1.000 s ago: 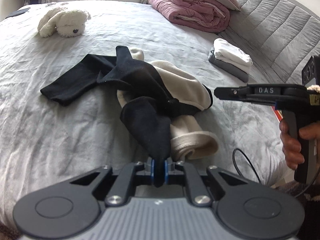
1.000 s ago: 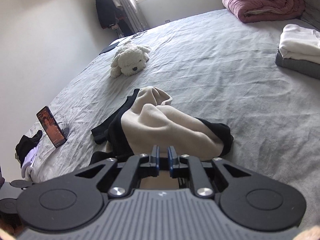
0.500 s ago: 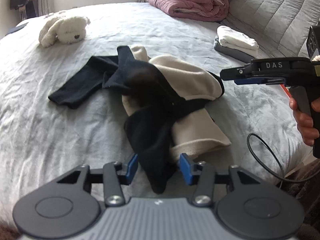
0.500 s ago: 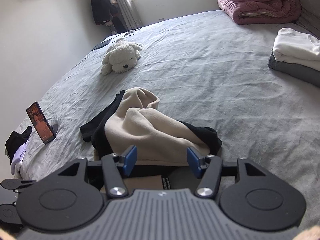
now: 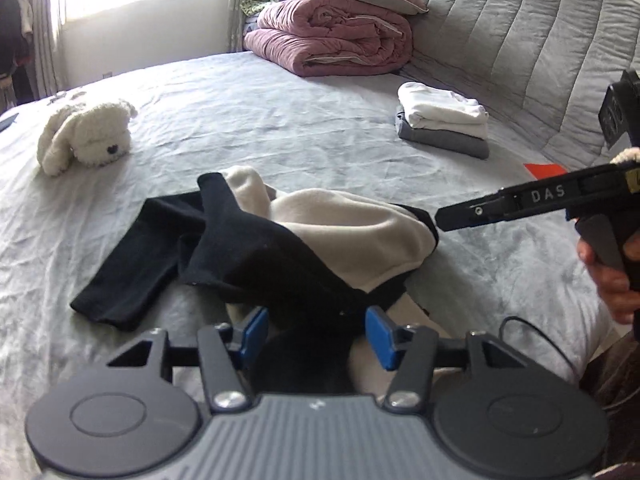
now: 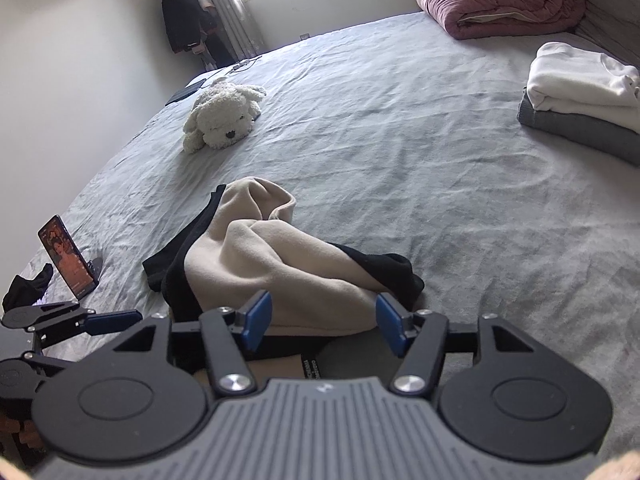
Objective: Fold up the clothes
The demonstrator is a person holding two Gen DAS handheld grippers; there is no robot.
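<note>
sitting in a loose heap near the front edge of the bed [image 6: 400, 128], the garment [image 5: 344, 236] is black outside with a cream fleece lining, partly turned inside out. one black leg [image 5: 132, 264] trails flat toward the left in the left wrist view; the rest is bunched and twisted.

left gripper [image 5: 316, 332]: jaws have just been opening, blue pads now apart. black cloth lies between them but is not pinched.

right gripper [image 6: 323, 322]: jaws have just been opening too, pads apart. the cream edge of the garment sits between them, loose, not pressed. from the left view its tip points over the heap's right side, a hand [image 5: 612, 280] on the handle.

progress, as judged from how things lie:
- stack [image 6: 580, 100] of two folded pieces, white on grey, well apart near the headboard; those look done.
- this garment not yet folded. no clean crease, no flat panel.
- likely still to do: spread it flat, straighten both legs, then fold and carry to the stack.

also on the bed: toy dog [image 6: 220, 116], pink quilt [image 5: 332, 36], phone [image 6: 66, 256] propped at the left edge.
</note>
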